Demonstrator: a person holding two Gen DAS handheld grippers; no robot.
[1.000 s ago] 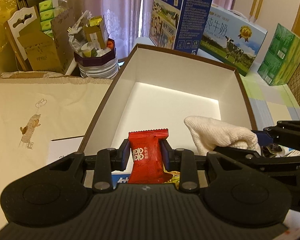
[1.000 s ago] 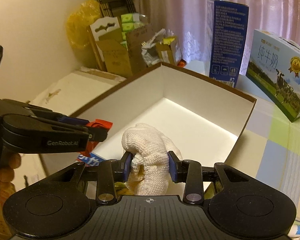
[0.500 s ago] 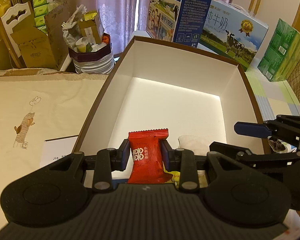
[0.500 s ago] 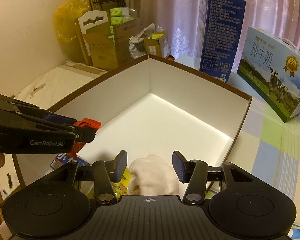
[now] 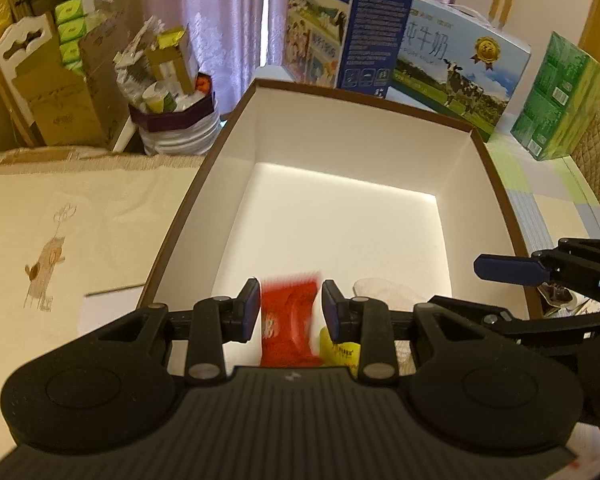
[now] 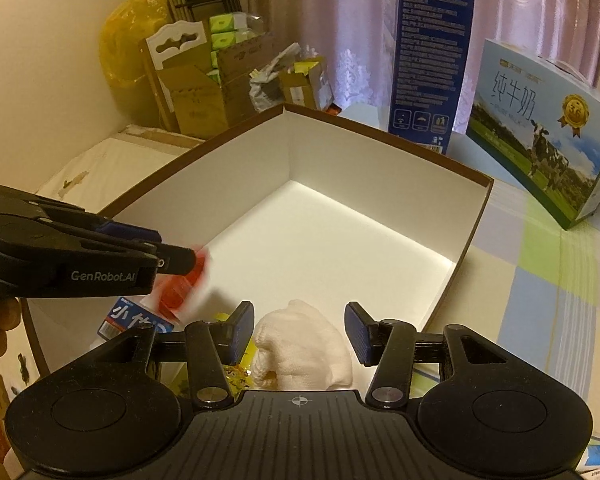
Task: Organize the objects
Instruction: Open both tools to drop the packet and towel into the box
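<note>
**Box ahead, cartons behind**

The open box is lying straight ahead of both grippers. A snack packet is sitting between the left gripper's fingers; a cloth between the right gripper's. Milk cartons are standing behind the box.

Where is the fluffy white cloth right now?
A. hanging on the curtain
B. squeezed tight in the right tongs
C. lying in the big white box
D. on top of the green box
C: the white cloth lies on the floor of the box, between the open right tongs, which do not pinch it.
</note>
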